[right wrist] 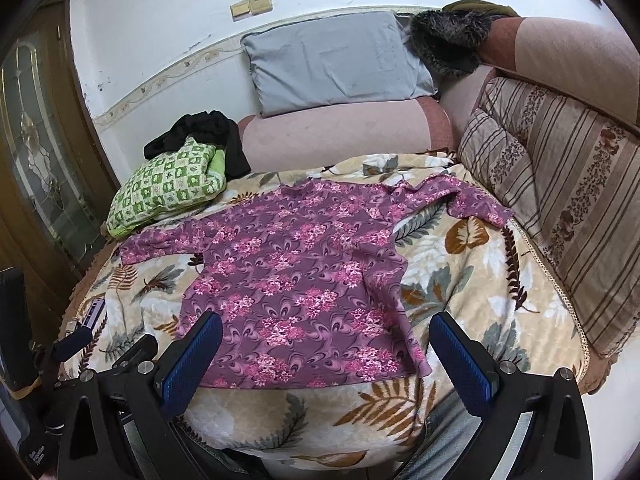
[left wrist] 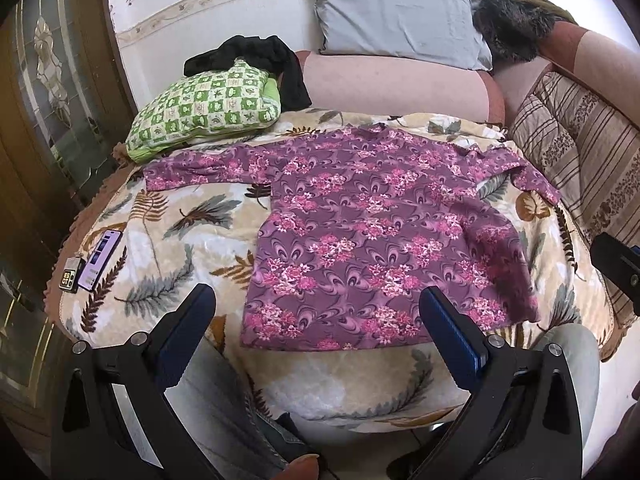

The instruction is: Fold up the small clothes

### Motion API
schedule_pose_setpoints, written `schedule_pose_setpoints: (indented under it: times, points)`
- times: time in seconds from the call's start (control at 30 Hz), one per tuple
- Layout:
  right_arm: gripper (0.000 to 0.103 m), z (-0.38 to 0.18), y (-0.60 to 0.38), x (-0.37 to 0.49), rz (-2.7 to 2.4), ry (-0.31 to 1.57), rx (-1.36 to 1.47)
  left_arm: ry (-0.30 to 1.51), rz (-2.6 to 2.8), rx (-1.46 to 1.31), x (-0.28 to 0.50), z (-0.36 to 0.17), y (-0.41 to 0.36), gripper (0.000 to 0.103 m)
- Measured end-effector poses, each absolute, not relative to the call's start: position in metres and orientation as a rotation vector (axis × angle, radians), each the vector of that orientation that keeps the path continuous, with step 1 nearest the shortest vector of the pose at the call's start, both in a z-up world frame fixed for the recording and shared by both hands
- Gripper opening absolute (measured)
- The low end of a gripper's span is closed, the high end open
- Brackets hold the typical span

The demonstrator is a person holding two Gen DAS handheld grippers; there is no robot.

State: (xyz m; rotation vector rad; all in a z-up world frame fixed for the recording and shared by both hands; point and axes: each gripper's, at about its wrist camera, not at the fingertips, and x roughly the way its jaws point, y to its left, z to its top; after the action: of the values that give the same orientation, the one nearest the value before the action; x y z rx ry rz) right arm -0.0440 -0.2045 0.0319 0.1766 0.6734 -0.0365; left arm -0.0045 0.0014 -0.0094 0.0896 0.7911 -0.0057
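Observation:
A purple long-sleeved top with pink flowers lies spread flat on a leaf-patterned blanket, sleeves out to both sides; its right sleeve is bent. It also shows in the right wrist view. My left gripper is open and empty, hovering just short of the top's near hem. My right gripper is open and empty, above the hem's near edge. The right gripper's body shows at the right edge of the left wrist view.
A green checked cushion with a black garment sits at the back left. A grey pillow, a furry item and striped cushions line the sofa. A phone and a key fob lie at the blanket's left edge.

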Motion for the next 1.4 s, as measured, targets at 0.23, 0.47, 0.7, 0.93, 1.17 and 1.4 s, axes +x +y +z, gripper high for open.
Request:
schedule_pose_setpoints:
  times: [0.23,0.47,0.7,0.93,1.17,1.4]
  points:
    - [0.103,0.0303,-0.2039,-0.0434,-0.047,0.678,0.168,0.793,-0.008,0.089,-0.0053,-0.0097,0.0013,0.102]
    - [0.103,0.0285,-0.2026,-0.0438,-0.056,0.678,0.159,0.797,-0.013,0.094,-0.0047,-0.0087,0.0004,0.102]
    - [0.101,0.0295,-0.2058,-0.0437,-0.072,0.678,0.163,0.799,-0.015,0.096,-0.0018,-0.0079,-0.0028,0.102]
    - [0.097,0.0292,-0.2045,-0.0422,-0.073,0.686,0.158,0.796,-0.014,0.092,-0.0014,-0.0075,-0.0058,0.102]
    - [0.092,0.0301,-0.2033,-0.0416,-0.074,0.684,0.154,0.794,-0.015,0.092,-0.0011,-0.0079,-0.0046,0.102]
    - [0.087,0.0313,-0.2089,-0.043,-0.069,0.675,0.172,0.796,-0.016,0.094,-0.0011,-0.008,-0.0037,0.102]
